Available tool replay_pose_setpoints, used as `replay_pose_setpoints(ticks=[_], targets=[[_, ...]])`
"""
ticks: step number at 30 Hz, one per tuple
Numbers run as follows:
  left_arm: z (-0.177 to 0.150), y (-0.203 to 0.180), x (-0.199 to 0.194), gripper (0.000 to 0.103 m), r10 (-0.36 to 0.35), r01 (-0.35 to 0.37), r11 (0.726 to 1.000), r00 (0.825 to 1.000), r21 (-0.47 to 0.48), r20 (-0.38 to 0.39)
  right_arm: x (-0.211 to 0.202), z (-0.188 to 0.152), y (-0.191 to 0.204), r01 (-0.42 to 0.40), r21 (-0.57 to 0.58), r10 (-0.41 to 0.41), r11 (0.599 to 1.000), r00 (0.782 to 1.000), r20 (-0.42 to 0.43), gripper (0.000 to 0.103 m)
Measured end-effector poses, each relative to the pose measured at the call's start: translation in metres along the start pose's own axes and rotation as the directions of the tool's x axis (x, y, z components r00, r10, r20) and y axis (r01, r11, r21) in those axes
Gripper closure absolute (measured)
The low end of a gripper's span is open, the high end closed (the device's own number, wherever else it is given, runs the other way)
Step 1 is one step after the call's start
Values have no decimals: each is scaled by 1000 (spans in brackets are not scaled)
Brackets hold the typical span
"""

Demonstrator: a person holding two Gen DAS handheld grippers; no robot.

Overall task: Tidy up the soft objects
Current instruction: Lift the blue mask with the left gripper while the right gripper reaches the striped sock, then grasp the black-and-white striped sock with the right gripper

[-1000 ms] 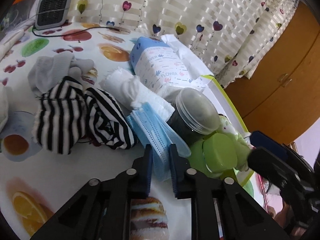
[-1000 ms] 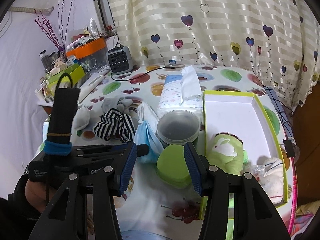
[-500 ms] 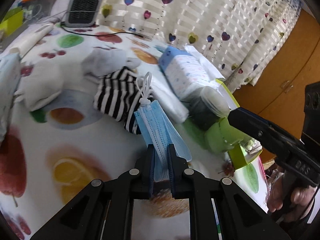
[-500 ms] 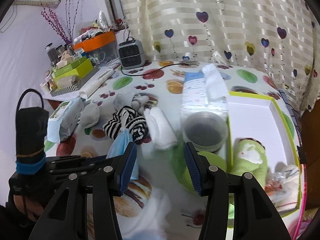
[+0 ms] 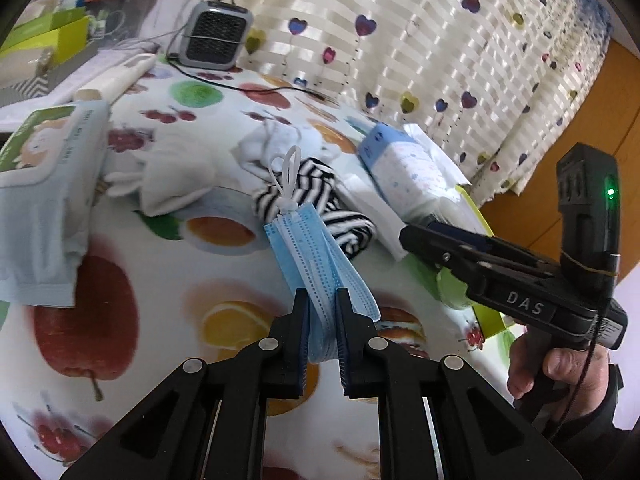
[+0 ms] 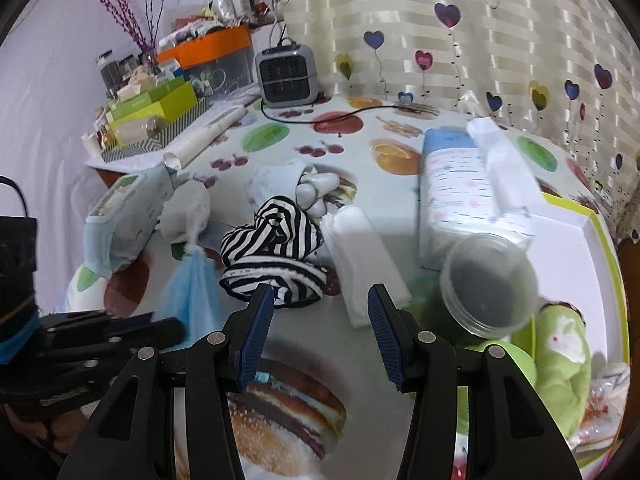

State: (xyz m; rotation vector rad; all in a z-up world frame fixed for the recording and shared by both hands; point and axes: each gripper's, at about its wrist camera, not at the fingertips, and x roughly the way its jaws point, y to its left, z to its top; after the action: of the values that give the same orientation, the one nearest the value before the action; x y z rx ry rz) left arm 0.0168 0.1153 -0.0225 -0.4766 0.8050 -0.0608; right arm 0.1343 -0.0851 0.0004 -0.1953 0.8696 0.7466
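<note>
My left gripper point(image 5: 322, 300) is shut on a bundle of blue face masks point(image 5: 312, 256) with white ear loops, held up above the fruit-print tablecloth. The masks also show in the right wrist view point(image 6: 190, 288), hanging at the left. My right gripper point(image 6: 320, 304) is open and empty, just in front of a black-and-white striped cloth point(image 6: 272, 252). The striped cloth point(image 5: 320, 204) lies behind the masks in the left wrist view. A folded white cloth point(image 6: 364, 256), a grey-white sock bundle point(image 6: 296, 184) and a white soft toy point(image 6: 188, 208) lie around it.
A tissue pack point(image 6: 468, 184), a lidded clear jar point(image 6: 488, 284) and a green lid point(image 6: 508, 356) sit at the right. A green-rimmed white tray point(image 6: 576, 240) holds a green rabbit cloth point(image 6: 564, 352). A wipes pack point(image 6: 120, 216) lies left; a small heater point(image 6: 286, 76) stands at the back.
My left gripper has lifted the masks off the pile and carried them back and to the left. My right gripper has swung left, from over the green lid towards the striped cloth.
</note>
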Motion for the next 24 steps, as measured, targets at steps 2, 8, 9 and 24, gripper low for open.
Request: replay_pose_setpoints(ticks=[2,8,9,24], targets=[[-1,3,-1,91,8,-8,1000,1000,-8,5,8,1,4,-11,-8,10,1000,1000,-20,53],[-1,14,-1,91,23,-23,1000,1000,-20,-6,23,5,22,-31,-79,28,996,999,-45,53],[0,16,-1,90,27,-27,999,1000,-21,-9,25,7,25,-34,-96,30,995,999,-43,53],[4,25,23,69,30,-34,997,998,-75,-52,63,8,28,-48,-138,32,989,993,-116,54]])
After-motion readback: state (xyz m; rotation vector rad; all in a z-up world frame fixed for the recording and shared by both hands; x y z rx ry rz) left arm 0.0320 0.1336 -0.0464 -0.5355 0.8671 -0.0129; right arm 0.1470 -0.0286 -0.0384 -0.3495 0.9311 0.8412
